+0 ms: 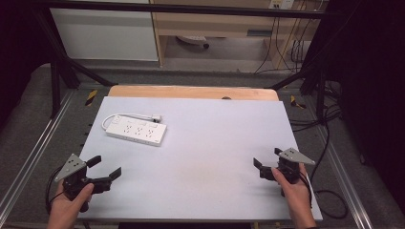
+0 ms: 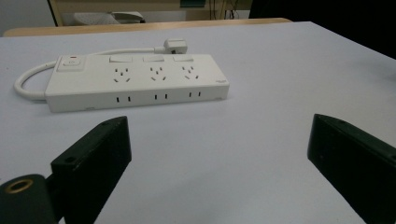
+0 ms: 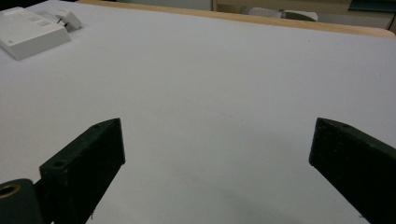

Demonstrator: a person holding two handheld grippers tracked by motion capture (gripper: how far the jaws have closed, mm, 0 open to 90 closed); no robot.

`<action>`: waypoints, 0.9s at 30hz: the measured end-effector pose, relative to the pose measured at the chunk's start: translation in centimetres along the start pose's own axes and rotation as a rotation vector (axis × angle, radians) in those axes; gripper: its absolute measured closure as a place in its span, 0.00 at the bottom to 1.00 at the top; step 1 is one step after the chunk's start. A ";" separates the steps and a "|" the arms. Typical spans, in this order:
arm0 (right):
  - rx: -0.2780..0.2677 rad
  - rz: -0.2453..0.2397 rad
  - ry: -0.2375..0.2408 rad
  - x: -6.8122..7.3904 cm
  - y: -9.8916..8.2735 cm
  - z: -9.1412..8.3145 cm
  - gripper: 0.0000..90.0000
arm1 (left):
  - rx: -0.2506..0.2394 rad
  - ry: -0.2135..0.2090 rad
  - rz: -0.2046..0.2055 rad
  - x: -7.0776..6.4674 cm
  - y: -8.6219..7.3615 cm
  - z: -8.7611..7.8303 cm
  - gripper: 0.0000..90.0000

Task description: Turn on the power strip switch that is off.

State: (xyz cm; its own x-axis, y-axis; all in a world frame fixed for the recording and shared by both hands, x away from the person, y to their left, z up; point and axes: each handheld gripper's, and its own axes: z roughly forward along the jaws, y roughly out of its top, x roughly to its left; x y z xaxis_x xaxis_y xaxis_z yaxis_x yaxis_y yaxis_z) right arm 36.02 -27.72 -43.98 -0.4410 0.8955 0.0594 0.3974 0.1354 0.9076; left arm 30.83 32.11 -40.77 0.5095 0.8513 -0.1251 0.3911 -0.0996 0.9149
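Apparently nothing is begun yet: my left tool (image 1: 104, 168) and right tool (image 1: 267, 160) sit spread and empty at the lower corners of the bench (image 1: 215, 157), while the white power strip (image 1: 136, 130) lies untouched at upper left.

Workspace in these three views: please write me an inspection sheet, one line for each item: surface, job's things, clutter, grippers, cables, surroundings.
Surface: white table top, flat, with a wooden edge at the far side.
Job's things: white power strip lying flat at the far left, three socket groups and a switch facing up; its plug rests on the surface behind it, unplugged.
Clutter: nothing seen.
Grippers: left gripper and right gripper both open, empty, near the front corners.
Cables: the strip's white cord curves around its end; black cables lie on the floor at right.
Surroundings: black frame, grey floor, wooden shelving behind.
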 end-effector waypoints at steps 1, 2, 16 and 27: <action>-0.001 0.002 -0.001 0.0 0.0 0.0 0.04 | -0.003 0.001 0.003 0.0 0.0 0.0 0.08; 0.002 0.002 0.000 0.0 0.0 0.0 0.04 | -0.010 0.002 -0.002 0.0 0.0 0.0 0.08; 0.010 0.003 -0.001 0.2 0.1 0.1 0.04 | -0.031 -0.018 -0.005 -0.2 0.4 -0.2 0.08; 0.014 -0.008 -0.006 0.3 0.1 0.1 0.03 | -0.077 -0.028 -0.010 -0.4 1.0 -0.5 0.08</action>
State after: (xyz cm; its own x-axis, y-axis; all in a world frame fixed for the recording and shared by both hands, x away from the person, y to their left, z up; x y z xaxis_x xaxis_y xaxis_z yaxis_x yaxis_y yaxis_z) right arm 35.94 -27.38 -43.94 -0.4392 0.8970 0.0494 0.4051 0.1486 0.9021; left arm 30.63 31.88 -39.62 0.5280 0.8370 -0.1438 0.3367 -0.0508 0.9403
